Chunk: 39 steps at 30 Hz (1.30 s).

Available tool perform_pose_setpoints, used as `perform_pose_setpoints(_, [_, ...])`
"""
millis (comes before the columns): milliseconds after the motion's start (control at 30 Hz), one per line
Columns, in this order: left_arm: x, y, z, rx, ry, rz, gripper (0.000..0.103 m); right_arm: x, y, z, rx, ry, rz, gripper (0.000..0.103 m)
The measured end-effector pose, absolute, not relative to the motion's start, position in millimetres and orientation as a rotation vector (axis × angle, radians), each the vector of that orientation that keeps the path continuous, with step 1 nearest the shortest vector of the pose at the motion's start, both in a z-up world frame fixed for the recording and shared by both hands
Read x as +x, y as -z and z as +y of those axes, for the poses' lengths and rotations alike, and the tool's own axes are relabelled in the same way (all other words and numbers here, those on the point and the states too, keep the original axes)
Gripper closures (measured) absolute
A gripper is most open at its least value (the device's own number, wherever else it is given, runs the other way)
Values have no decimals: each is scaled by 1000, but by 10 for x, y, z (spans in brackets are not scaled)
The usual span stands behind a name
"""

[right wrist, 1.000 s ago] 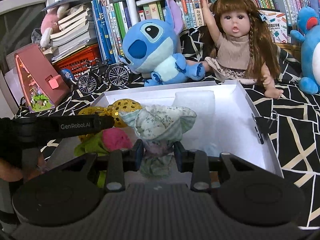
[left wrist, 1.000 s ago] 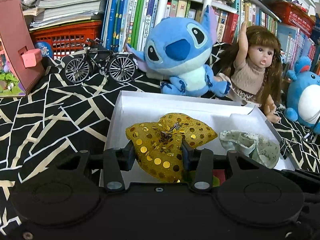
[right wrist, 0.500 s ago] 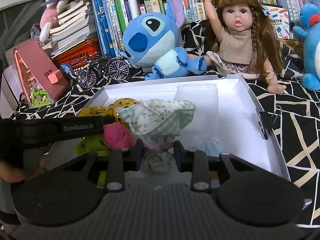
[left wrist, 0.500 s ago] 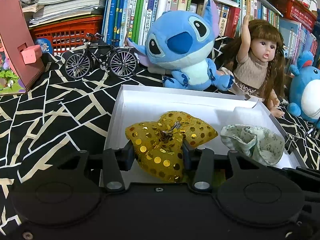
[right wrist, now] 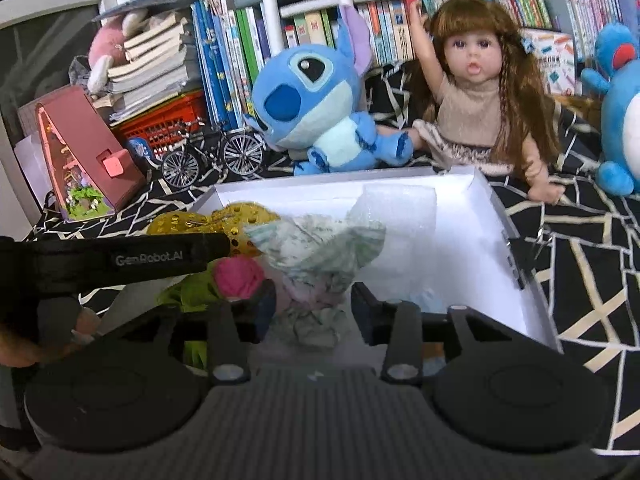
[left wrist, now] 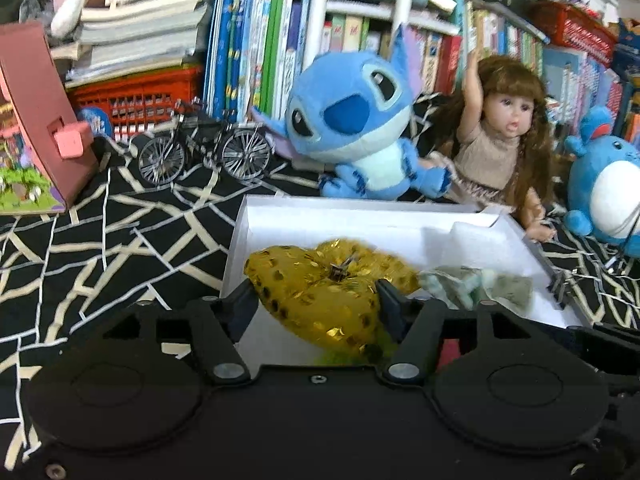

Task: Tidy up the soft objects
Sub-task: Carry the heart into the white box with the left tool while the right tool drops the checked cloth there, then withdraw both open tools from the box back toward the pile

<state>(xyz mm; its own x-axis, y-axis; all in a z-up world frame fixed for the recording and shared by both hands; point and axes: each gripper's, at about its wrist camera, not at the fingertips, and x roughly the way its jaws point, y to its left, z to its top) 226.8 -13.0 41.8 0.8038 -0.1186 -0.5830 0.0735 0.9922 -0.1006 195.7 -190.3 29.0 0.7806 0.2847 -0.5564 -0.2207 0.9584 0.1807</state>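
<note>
A gold sequinned bow (left wrist: 320,280) lies at the near left of the white box (left wrist: 360,220). My left gripper (left wrist: 316,300) straddles it, jaws opening, and the bow sags loose between the fingers. A pale floral cloth bow (right wrist: 320,248) sits between the fingers of my right gripper (right wrist: 314,308), whose jaws are also opening, with a gap on each side. The floral bow (left wrist: 476,284) shows blurred in the left wrist view. A pink bundle (right wrist: 238,276) and a green cloth (right wrist: 192,292) lie at the near edge of the box (right wrist: 460,248), beside the gold bow (right wrist: 240,216).
Behind the box sit a blue plush (left wrist: 352,128), a doll (left wrist: 500,140) and a round blue plush (left wrist: 608,184). A model bicycle (left wrist: 200,152), a pink toy house (left wrist: 36,120), a red basket (left wrist: 132,92) and books line the back. A foam sheet (right wrist: 400,216) lies in the box.
Both grippers' fingers have spread apart. The gold bow has slumped lower between the left fingers, and the floral bow has dropped and loosened between the right ones.
</note>
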Motion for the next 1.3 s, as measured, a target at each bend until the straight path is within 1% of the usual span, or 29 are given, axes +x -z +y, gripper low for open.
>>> perform_pose_setpoints(67, [2188,-484,-145,-64,116,610,33,1900,-343,-1927,99,-276,597,34])
perform_pose_setpoints(167, [2047,-577,-159,-47,131,575,27,1799,-417,-1972,88,-276,564,30])
perform_pose_setpoints(367, [1719,-703,-129,-29,161,529,21,1554,-516,-2072,45,-272,507,19])
perform_pose_setpoints(600, [1331,-663,-33,-57,194,512,17,1183,-562,-2183,-33,-251,421,11])
perform_pose_setpoints(667, [1224,-627,0,-76,194,516,16,1073,-558,-2211,-47,-241,398,4])
perform_pose_setpoints(767, [1088,-562,44,-96,187,523,16,935,-533,-2244,-47,-235,378,0])
perform_pose_setpoints(1000, [794,-391,95,-112,150,499,13,731,-389,-2260,-65,-194,373,0])
perform_pose_setpoints(1167, [622,-211,100,-113,132,467,11,611,-227,-2284,-53,-99,325,0])
perform_pose_setpoints(1300, [596,-99,66,-97,130,490,11,644,-106,-2309,-26,-77,370,0])
